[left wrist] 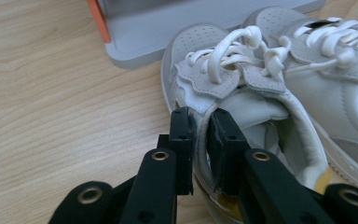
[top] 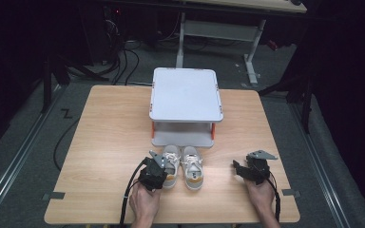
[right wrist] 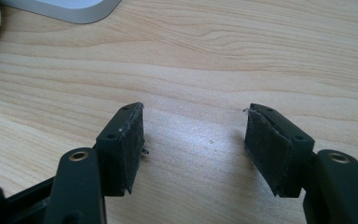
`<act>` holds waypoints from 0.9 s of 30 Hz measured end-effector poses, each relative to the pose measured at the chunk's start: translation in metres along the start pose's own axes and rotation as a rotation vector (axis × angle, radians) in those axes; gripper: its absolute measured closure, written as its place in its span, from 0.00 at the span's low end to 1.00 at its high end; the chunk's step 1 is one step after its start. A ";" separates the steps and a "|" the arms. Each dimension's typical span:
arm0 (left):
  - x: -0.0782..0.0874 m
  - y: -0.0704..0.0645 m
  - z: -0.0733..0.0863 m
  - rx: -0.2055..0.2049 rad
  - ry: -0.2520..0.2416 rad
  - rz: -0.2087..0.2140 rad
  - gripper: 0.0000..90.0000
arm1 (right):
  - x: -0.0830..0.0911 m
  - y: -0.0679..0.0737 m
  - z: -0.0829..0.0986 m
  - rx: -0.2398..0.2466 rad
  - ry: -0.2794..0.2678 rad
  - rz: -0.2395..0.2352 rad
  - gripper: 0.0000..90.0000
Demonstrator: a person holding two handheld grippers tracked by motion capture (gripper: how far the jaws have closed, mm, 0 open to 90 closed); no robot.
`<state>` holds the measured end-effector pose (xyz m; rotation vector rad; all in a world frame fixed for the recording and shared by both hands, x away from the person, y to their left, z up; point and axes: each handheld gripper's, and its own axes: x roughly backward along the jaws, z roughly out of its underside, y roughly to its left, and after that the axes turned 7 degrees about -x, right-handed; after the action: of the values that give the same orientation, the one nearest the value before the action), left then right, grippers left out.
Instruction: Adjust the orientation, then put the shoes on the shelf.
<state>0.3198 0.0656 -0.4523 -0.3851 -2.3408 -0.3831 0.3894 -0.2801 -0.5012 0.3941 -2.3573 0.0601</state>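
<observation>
While left gripper [left wrist: 200, 140] fingers pinch left sneaker [left wrist: 242, 107] collar, right gripper [right wrist: 193, 144] fingers spread; no readable writing.

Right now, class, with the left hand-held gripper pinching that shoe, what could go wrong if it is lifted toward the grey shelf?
1. The left hand-held gripper pinches only the soft collar of the left shoe; the shoe may sag, swing or slip out.
2. The right shoe lies right beside it, so a swinging shoe could knock it.
3. The grey shelf stands just beyond the toes; lifting forward may bump its lower tray.
</observation>
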 end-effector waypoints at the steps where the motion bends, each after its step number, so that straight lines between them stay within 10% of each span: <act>1: 0.001 0.002 0.000 0.003 0.000 0.025 0.88 | 0.000 0.000 0.000 0.003 -0.001 0.000 0.42; 18: 0.000 0.038 0.019 0.131 -0.115 0.251 0.37 | 0.000 0.000 0.000 0.003 -0.001 -0.001 0.41; 27: 0.004 0.057 0.015 0.133 -0.173 0.344 0.30 | 0.000 0.001 0.000 0.002 -0.001 -0.010 0.44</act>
<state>0.3291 0.1240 -0.4507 -0.7668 -2.3898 -0.0297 0.3888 -0.2791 -0.5010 0.4065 -2.3558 0.0572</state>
